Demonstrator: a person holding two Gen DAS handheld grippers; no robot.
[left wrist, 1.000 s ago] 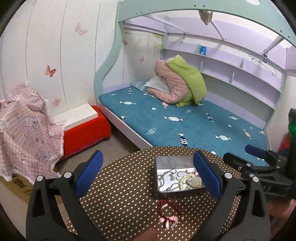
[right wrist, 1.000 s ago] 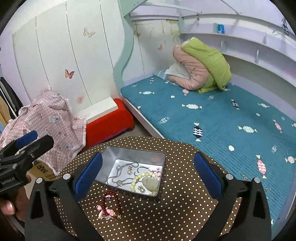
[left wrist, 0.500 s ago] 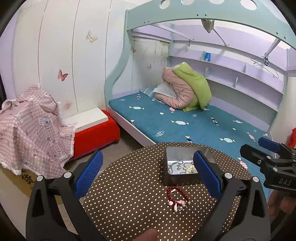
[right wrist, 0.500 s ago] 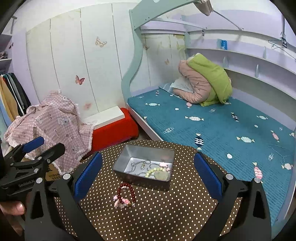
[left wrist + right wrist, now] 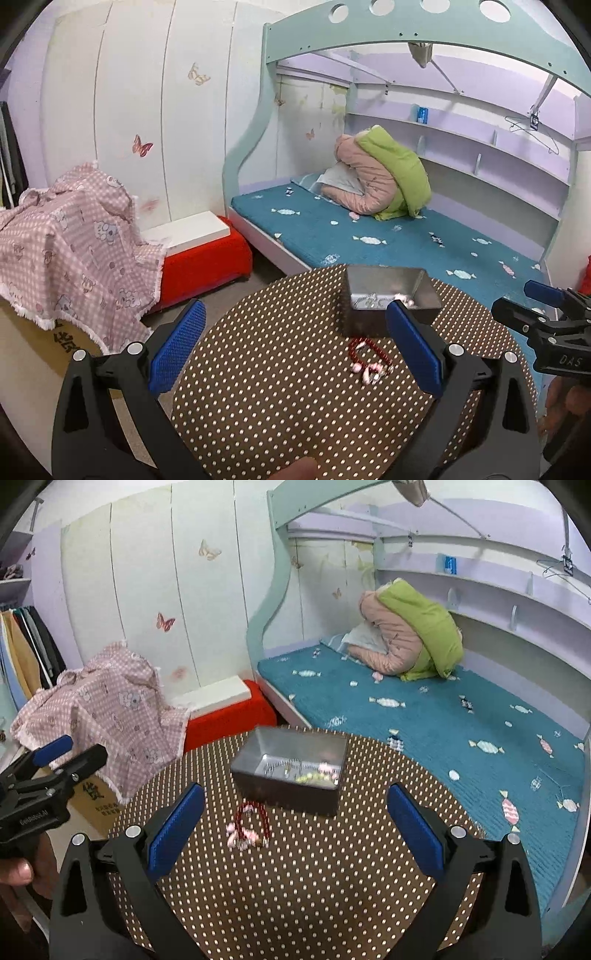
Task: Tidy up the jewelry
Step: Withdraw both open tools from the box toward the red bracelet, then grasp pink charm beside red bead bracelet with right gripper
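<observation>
A grey metal tin [image 5: 291,775] holding chains and a pale bead strand stands on the round brown polka-dot table [image 5: 314,878]. A red bead bracelet [image 5: 251,825] with pink charms lies on the cloth just in front of the tin, also seen as the bracelet [image 5: 369,356] beside the tin [image 5: 391,302] in the left wrist view. My left gripper [image 5: 295,347] is open above the table's near side, holding nothing. My right gripper [image 5: 295,825] is open too, raised behind the bracelet. Each gripper appears at the edge of the other's view.
Beyond the table is a bed with a teal mattress [image 5: 443,716] and a pink and green bundle of bedding [image 5: 410,642]. A red box with a white lid [image 5: 199,254] and a pink checked cloth [image 5: 70,236] over a cardboard box stand left of the table.
Both grippers have pulled back and tilted up, so the tin and bracelet look farther off and lower in view. Both stay open; the bracelet has not moved on the table.
</observation>
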